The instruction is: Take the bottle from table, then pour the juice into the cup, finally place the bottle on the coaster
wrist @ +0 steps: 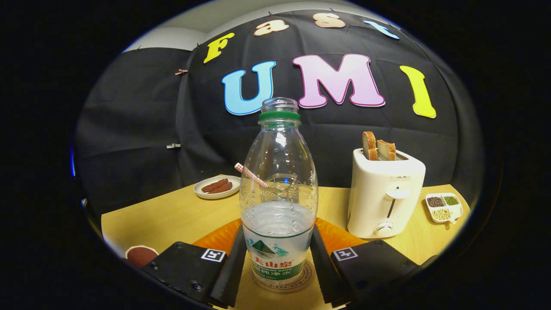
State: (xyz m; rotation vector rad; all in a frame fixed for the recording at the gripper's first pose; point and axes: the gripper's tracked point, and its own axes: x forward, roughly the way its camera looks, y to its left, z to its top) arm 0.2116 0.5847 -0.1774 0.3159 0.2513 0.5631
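A clear plastic bottle [279, 181] with a green neck ring and no cap stands upright between my fingers, about a third full of clear liquid. Its base rests on a round printed coaster [302, 282], which lies on the wooden table by an orange mat [215, 237]. My gripper [276, 232] is shut on the bottle, with one finger against each side of its labelled lower part. Through the bottle, beyond the fingers, I see a clear glass cup [282, 187] with a checked straw [250, 174] leaning out to the left.
A white toaster [384, 193] holding two bread slices stands beyond the right finger. A divided dish of beans [443, 207] sits further right. A plate with brown sausages [217, 187] is at the back left. A small cup with brown contents [140, 255] sits by the left finger.
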